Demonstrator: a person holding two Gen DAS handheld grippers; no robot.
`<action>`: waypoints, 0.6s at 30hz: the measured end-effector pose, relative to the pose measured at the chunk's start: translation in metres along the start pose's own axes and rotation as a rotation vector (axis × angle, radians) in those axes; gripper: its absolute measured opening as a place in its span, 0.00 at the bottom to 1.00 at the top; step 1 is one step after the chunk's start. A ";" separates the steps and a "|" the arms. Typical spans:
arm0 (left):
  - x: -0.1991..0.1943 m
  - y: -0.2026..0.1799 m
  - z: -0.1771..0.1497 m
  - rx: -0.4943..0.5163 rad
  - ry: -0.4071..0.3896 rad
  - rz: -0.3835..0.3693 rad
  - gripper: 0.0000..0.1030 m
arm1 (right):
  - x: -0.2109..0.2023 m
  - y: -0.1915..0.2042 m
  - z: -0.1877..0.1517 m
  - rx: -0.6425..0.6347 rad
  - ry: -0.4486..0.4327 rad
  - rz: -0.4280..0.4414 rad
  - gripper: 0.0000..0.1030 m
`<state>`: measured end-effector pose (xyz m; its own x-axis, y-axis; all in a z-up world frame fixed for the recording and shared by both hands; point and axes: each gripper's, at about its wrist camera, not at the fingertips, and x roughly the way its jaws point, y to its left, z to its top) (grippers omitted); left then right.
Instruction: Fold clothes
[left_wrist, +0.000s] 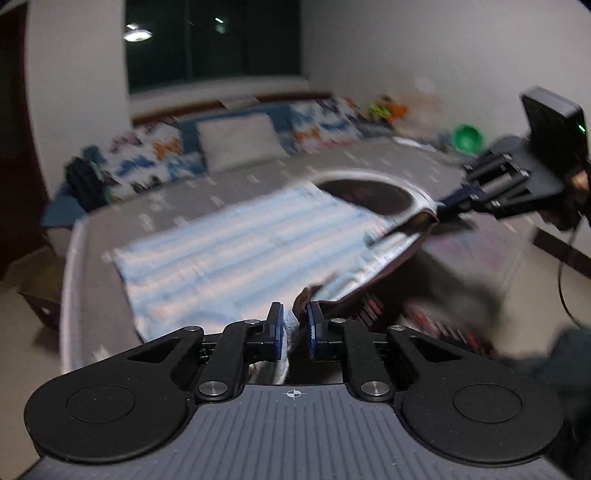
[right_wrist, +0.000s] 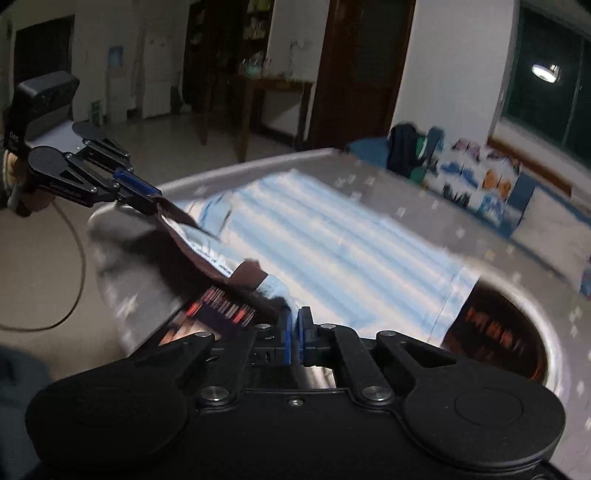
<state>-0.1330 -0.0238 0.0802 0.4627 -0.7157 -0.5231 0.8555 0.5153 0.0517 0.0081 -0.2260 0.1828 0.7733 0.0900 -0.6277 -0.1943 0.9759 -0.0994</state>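
A light blue and white striped garment (left_wrist: 236, 254) with a dark brown hem lies spread on the grey bed (left_wrist: 229, 184); it also shows in the right wrist view (right_wrist: 332, 236). My left gripper (left_wrist: 295, 325) is shut on the near hem edge and lifts it. My right gripper (right_wrist: 294, 332) is shut on the other end of the same hem. Each gripper shows in the other's view, the right (left_wrist: 448, 205) and the left (right_wrist: 147, 201). The brown edge (left_wrist: 388, 266) is stretched taut between them above the bed. The frames are motion blurred.
A white pillow (left_wrist: 240, 144) and patterned cushions (left_wrist: 155, 158) line the far side of the bed. A round dark shape with a pale rim (left_wrist: 369, 195) lies on the bed by the garment. A green object (left_wrist: 467, 138) is at the far right. A wooden table (right_wrist: 273, 96) stands on the floor.
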 end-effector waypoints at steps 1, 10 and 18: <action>0.009 0.010 0.014 -0.005 -0.016 0.025 0.12 | 0.006 -0.010 0.008 0.003 -0.014 -0.011 0.04; 0.116 0.095 0.105 -0.115 -0.040 0.178 0.12 | 0.092 -0.095 0.070 0.022 -0.030 -0.107 0.04; 0.234 0.144 0.131 -0.227 0.065 0.291 0.12 | 0.204 -0.159 0.078 0.092 0.059 -0.164 0.04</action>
<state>0.1288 -0.1786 0.0772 0.6571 -0.4964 -0.5672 0.6138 0.7892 0.0204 0.2435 -0.3470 0.1306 0.7531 -0.0810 -0.6529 -0.0105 0.9908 -0.1351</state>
